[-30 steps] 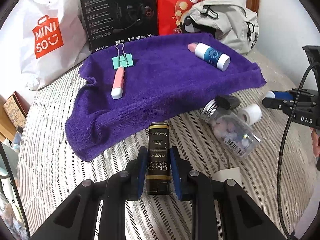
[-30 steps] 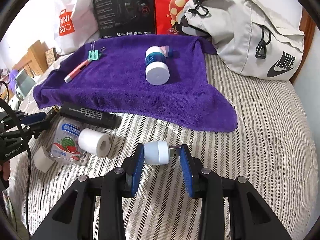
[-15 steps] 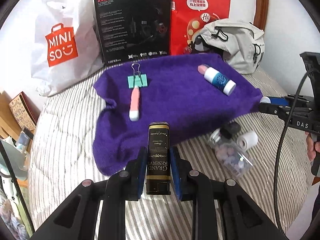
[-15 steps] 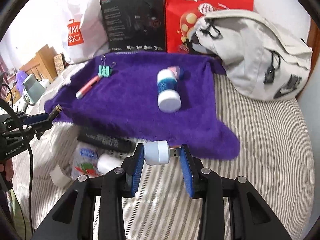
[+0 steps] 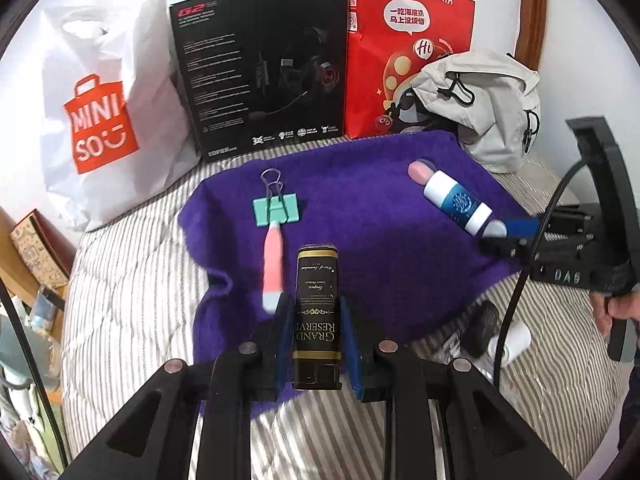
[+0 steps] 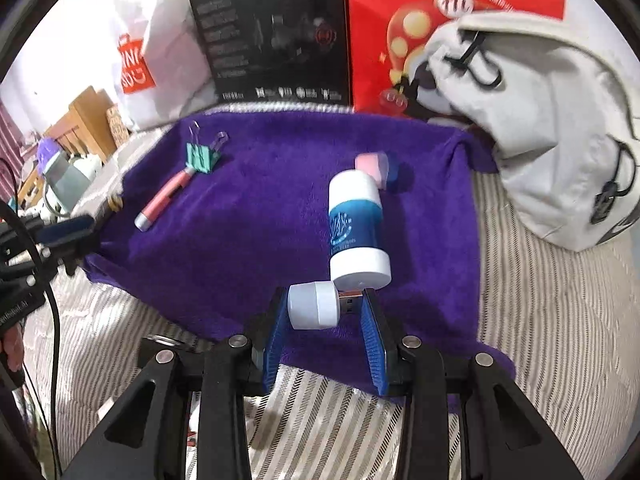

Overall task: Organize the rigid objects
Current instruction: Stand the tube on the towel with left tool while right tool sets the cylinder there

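My left gripper (image 5: pixel 316 332) is shut on a black and gold lighter-shaped case (image 5: pixel 317 312) marked Grand Reserve, held upright over the near edge of the purple towel (image 5: pixel 372 208). My right gripper (image 6: pixel 325 318) is shut on a small white USB plug light (image 6: pixel 316 305), held crosswise just in front of a white and blue bottle (image 6: pixel 356 224) lying on the towel (image 6: pixel 248 216). A teal binder clip (image 5: pixel 276 210) and a pink pen (image 5: pixel 273 264) lie on the towel's left part. The other gripper (image 5: pixel 516 234) shows at the right of the left wrist view.
A white Miniso bag (image 5: pixel 100 112), a black headset box (image 5: pixel 264 76), a red paper bag (image 5: pixel 400 40) and a grey backpack (image 6: pixel 552 120) stand along the back. A small white roll (image 5: pixel 514 340) and a dark object lie on the striped bed (image 5: pixel 132 288) at right.
Both grippers have travelled toward the purple towel with their objects still held. The towel now fills the middle of both views, and the jar and roll have slid out toward the edges.
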`<state>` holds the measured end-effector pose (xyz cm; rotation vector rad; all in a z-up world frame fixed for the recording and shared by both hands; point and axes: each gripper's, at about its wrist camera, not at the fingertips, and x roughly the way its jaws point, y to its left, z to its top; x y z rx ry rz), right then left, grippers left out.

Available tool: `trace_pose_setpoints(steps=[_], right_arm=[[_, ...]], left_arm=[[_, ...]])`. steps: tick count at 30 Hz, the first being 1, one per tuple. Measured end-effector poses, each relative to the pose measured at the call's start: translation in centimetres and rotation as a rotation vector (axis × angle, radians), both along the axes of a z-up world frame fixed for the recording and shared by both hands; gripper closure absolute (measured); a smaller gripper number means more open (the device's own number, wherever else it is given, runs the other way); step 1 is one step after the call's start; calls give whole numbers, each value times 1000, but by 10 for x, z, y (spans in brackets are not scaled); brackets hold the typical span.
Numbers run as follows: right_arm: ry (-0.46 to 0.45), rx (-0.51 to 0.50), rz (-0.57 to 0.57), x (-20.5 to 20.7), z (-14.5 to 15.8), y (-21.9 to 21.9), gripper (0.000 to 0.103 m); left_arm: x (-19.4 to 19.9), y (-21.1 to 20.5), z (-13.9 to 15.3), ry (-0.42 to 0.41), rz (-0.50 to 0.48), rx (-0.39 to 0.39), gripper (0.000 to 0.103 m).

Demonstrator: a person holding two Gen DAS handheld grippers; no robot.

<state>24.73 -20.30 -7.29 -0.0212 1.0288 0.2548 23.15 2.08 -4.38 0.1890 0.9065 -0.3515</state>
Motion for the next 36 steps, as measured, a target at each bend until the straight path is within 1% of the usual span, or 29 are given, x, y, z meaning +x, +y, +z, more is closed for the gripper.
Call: trace_pose_setpoints(steps=[5, 11, 21, 24, 25, 26, 30, 32, 36], right_arm=[[58, -25, -14, 10, -13, -3, 67], [96, -54, -15, 21, -18, -7, 67], [97, -47, 23, 25, -20, -8, 65], [102, -45, 33, 23, -19, -10, 59], [104, -49, 25, 23, -19, -11, 53], [107, -56, 11, 23, -19, -14, 49], [115, -34, 25, 21, -16, -19, 48], [117, -34, 24, 20, -13, -21, 45], [104, -22, 21, 12, -6, -26, 44]], left_arm=[[17, -6, -9, 13, -9, -5, 80], [33, -14, -20, 39, -30, -13, 80], [52, -25, -34, 73, -31, -7, 80], [57, -30, -37, 79, -31, 8, 80], [59, -31, -37, 83, -33, 9, 80], [62, -33, -39, 85, -31, 14, 80], [71, -38, -44, 93, -21, 44, 80], [74, -40, -47, 102, -20, 56, 80], [78, -43, -51, 105, -16, 76, 80]])
